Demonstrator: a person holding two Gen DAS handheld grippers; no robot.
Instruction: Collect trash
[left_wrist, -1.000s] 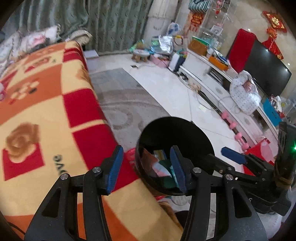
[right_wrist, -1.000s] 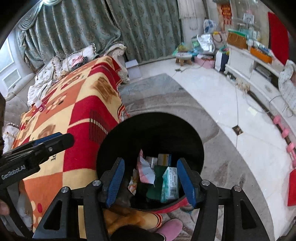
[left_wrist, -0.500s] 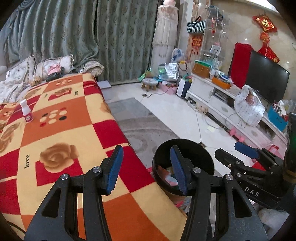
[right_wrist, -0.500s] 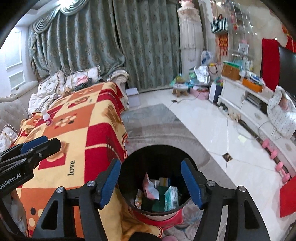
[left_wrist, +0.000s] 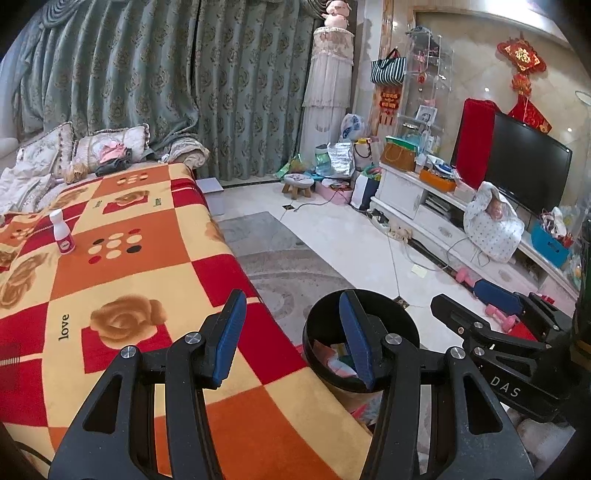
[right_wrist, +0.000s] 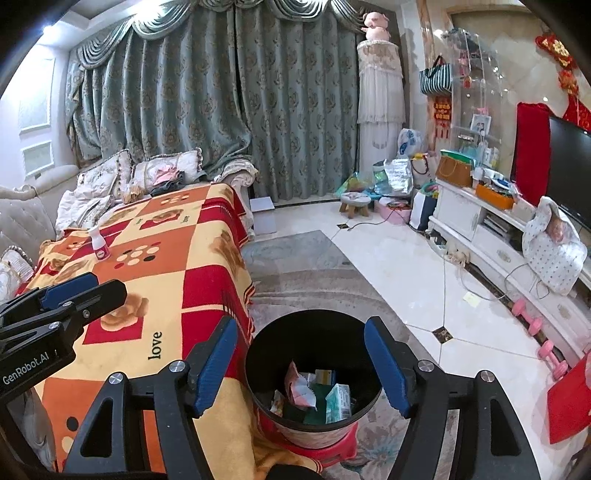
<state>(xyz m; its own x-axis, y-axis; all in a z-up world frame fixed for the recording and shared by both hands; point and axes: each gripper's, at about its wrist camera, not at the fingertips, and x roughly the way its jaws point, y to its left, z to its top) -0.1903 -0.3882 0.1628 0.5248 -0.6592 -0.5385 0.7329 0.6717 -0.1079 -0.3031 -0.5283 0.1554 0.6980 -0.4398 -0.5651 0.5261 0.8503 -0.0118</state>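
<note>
light: bright, even | focus: sharp | edges: fisheye bending, black vignette corners

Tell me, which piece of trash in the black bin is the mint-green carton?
It's the mint-green carton leaning against the right inside of the black bin, beside the crumpled pink-and-white wrapper; the other pieces are darker or pinkish.

Your two wrist cameras look forward and downward from above. Both share the round black trash bin (left_wrist: 360, 332) (right_wrist: 314, 354) and the red-orange checked blanket (left_wrist: 129, 266) (right_wrist: 177, 258).
</note>
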